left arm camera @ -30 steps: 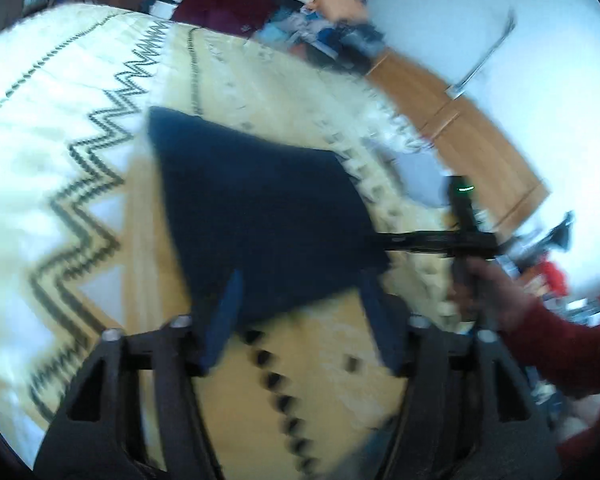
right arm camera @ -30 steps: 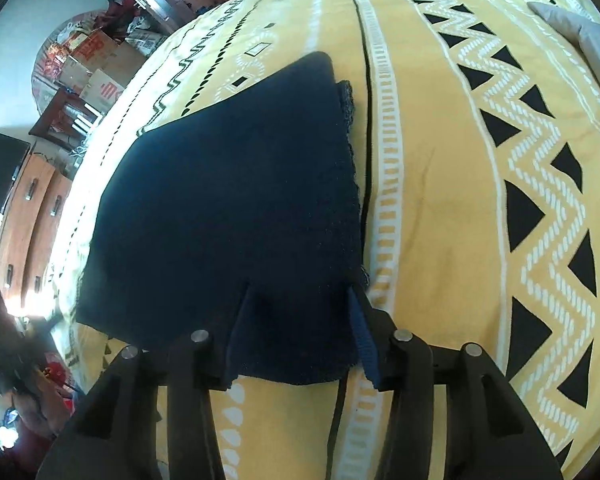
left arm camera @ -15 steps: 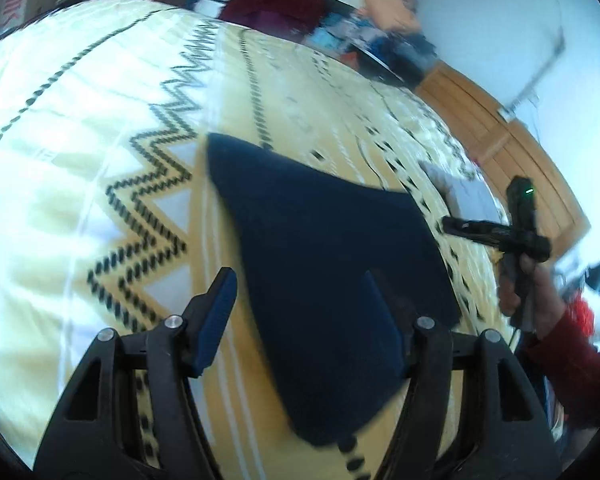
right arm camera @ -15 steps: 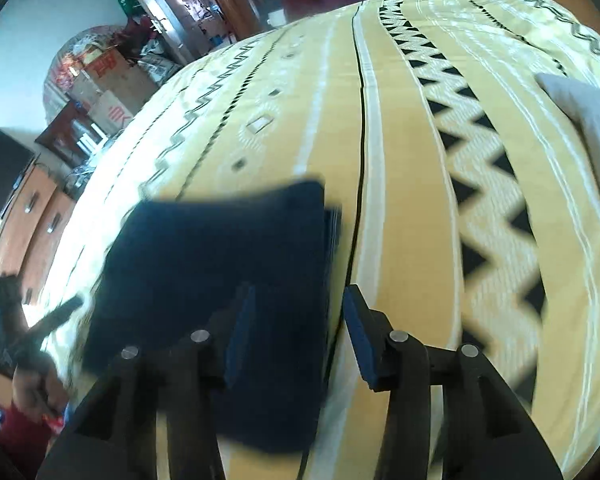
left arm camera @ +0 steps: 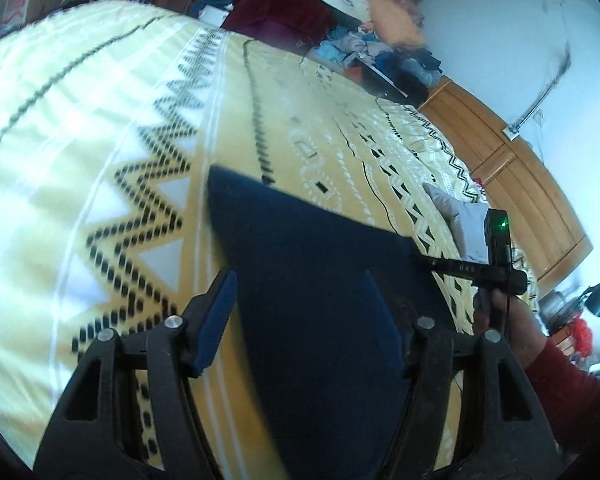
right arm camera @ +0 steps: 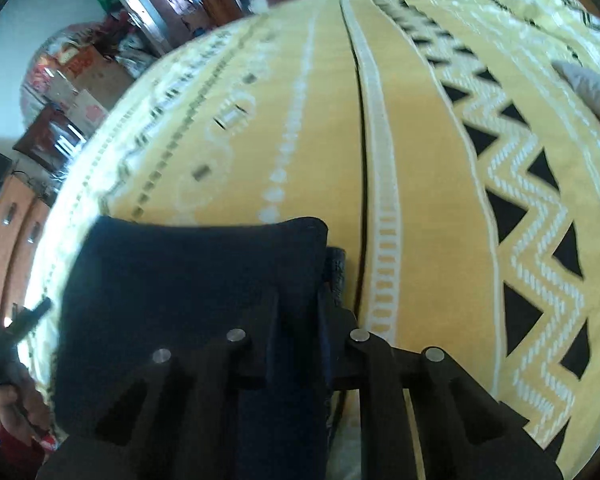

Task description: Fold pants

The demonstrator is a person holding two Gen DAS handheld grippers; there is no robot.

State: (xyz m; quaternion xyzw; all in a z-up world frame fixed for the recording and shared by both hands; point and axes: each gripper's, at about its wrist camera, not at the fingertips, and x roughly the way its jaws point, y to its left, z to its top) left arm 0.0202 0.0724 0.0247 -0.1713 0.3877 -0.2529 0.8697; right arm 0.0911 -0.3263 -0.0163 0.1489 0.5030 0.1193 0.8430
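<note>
The dark navy pants [left arm camera: 312, 264] lie folded into a flat packet on the yellow patterned bedspread [left arm camera: 100, 160]. In the left wrist view my left gripper [left arm camera: 300, 292] is open, its blue fingers straddling the near part of the packet just above it. The right gripper [left arm camera: 476, 268] shows there at the packet's right edge, held by a hand in a red sleeve. In the right wrist view the pants [right arm camera: 188, 280] fill the lower left, and my right gripper [right arm camera: 298, 300] has its fingers close together with navy cloth between them, near the packet's right edge.
A grey folded cloth [left arm camera: 456, 216] lies on the bed to the right of the pants, also in the right wrist view [right arm camera: 592, 84]. A wooden headboard [left arm camera: 512, 176] runs along the far right. Piled clothes [left arm camera: 300, 8] and boxes [right arm camera: 76, 76] stand beyond the bed.
Both grippers have drawn back toward the near end of the packet. My right gripper's fingers have narrowed onto the cloth. The left gripper stays open.
</note>
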